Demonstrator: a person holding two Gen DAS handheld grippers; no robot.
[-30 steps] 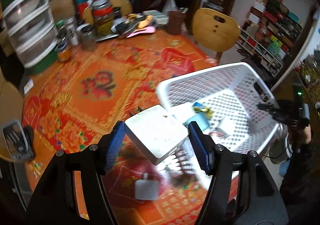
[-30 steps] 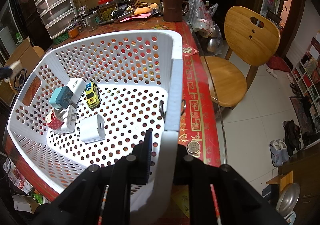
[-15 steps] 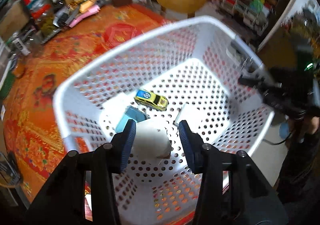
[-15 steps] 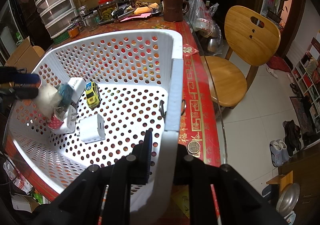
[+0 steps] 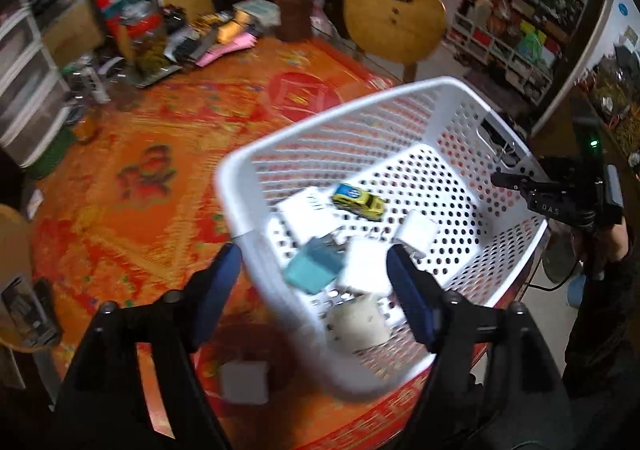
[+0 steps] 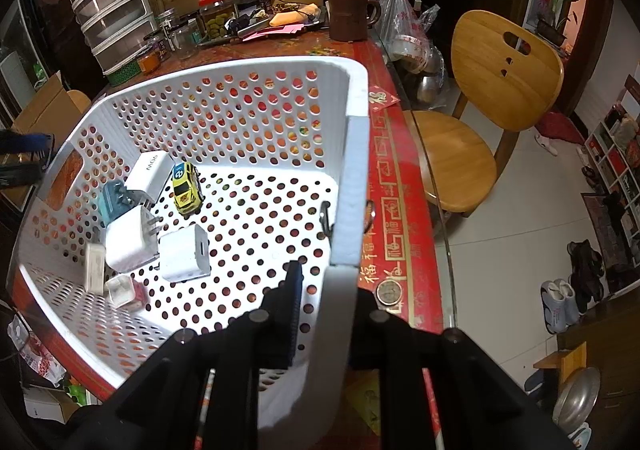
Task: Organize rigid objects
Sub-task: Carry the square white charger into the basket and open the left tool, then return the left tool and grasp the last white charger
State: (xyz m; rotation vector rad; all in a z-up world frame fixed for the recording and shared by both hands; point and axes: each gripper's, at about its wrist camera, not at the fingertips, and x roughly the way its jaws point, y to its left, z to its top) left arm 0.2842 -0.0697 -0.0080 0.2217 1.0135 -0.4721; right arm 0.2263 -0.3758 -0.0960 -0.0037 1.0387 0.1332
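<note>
Left gripper (image 5: 314, 270) over the white perforated basket (image 6: 256, 70), jaws opening with nothing pinched. The white charger (image 6: 130, 236) lies on the basket floor beside the yellow toy car (image 6: 185, 187) (others crowd round). Right gripper (image 6: 332, 302) is clamped on the basket's rim.

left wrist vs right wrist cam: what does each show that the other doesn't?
Left wrist only: a white adapter on the tablecloth outside the basket, and the left tongs, jaws opening with nothing between them.

Right wrist only: the right tongs shut on the basket's rim, a coin on the table edge, and shoes on the floor.

Both: the white basket, the yellow toy car, the chargers inside.
</note>
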